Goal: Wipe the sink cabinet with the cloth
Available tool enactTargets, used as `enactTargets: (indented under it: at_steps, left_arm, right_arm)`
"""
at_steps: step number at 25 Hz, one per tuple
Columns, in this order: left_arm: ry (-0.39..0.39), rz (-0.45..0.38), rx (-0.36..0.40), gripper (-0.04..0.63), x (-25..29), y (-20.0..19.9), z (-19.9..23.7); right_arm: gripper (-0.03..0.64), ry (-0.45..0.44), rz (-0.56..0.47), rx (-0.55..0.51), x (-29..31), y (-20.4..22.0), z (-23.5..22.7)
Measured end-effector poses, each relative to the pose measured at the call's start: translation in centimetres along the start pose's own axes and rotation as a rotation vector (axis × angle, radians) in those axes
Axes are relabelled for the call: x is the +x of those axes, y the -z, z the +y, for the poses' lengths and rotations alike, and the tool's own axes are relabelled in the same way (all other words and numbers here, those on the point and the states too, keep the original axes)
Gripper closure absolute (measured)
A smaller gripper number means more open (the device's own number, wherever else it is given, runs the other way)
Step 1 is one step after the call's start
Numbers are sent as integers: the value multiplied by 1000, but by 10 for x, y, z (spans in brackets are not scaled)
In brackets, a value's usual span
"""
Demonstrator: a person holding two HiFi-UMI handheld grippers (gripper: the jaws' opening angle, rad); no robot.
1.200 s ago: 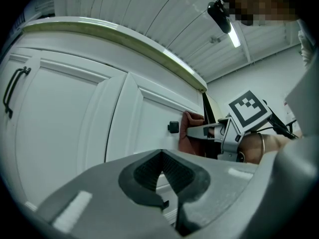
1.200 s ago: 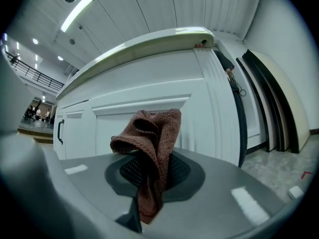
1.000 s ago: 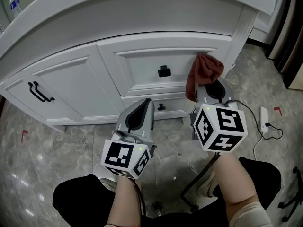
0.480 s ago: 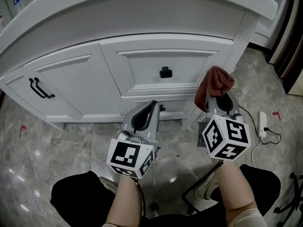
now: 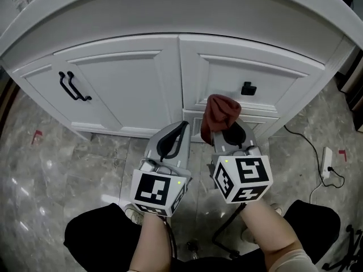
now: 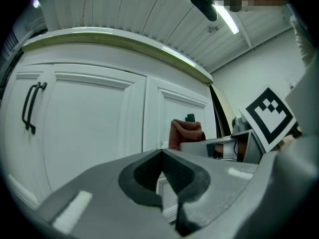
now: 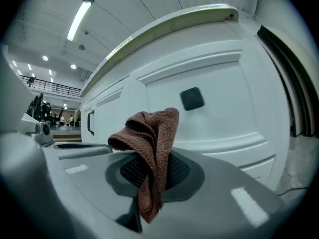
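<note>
The right hand-held gripper (image 5: 230, 135) is clamped on a rust-brown cloth (image 5: 220, 113). In the right gripper view the cloth (image 7: 152, 133) is pinched between the two jaws of that hand-held gripper (image 7: 149, 172). A folded bunch stands up above the tips and a short tail hangs down below them.

The cloth is held up in front of the white sink cabinet (image 5: 130, 89), below the black drawer knob (image 5: 248, 88) and near the lower edge of the cabinet front, right of its middle. No view shows whether the fabric actually touches the panel. In the right gripper view the knob (image 7: 192, 98) sits just above and to the right of the bunched cloth.

The left hand-held gripper (image 5: 180, 127) has its jaws closed together with nothing between them. In the left gripper view the tips of that hand-held gripper (image 6: 162, 154) meet in a point. It is just beside the right one, aimed at the strip between the door and the drawers, low on the cabinet front. That view also shows the cloth (image 6: 185, 132) off to the right, with the cabinet door (image 6: 89, 118) filling the left.

Two black bar handles (image 5: 72, 86) sit side by side near the upper left corner of the door. The curved countertop rim (image 5: 170, 4) overhangs the front. Each hand-held gripper carries a cube with square markers, left (image 5: 157, 192) and right (image 5: 243, 178), above the person's bare forearms. The grey marbled floor (image 5: 57, 169) lies below, with a white power strip (image 5: 326, 162) and its cable near the cabinet's right corner.
</note>
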State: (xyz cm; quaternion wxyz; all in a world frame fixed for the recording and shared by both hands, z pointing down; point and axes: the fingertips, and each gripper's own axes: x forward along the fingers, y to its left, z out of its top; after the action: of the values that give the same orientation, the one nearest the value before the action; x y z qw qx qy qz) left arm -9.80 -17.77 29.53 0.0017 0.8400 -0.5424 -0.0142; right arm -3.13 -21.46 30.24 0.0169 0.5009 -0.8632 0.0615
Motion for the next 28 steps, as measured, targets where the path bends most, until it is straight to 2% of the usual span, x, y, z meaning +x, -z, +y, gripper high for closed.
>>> enactTargets:
  at_steps: [3, 6, 14, 17, 20, 28]
  left_arm:
    - [-23, -6, -6, 595, -10, -1, 16]
    - [-41, -6, -13, 594, -17, -2, 29]
    - [-54, -18, -32, 595, -21, 0, 43]
    - [-29, -46, -46, 595, -18, -6, 34]
    - [13, -65, -28, 595, -13, -10, 19]
    - [118, -54, 20, 595, 7, -8, -27]
  right_arm:
    - [534, -58, 7, 6, 19, 0, 27]
    - [534, -67, 2, 8, 32, 0, 41]
    - [531, -51, -12, -26, 35, 1, 32]
    - [531, -28, -12, -20, 27, -1, 16]
    - [531, -6, -12, -7, 18, -5, -3]
    - [528, 87, -8, 40, -12, -10, -61]
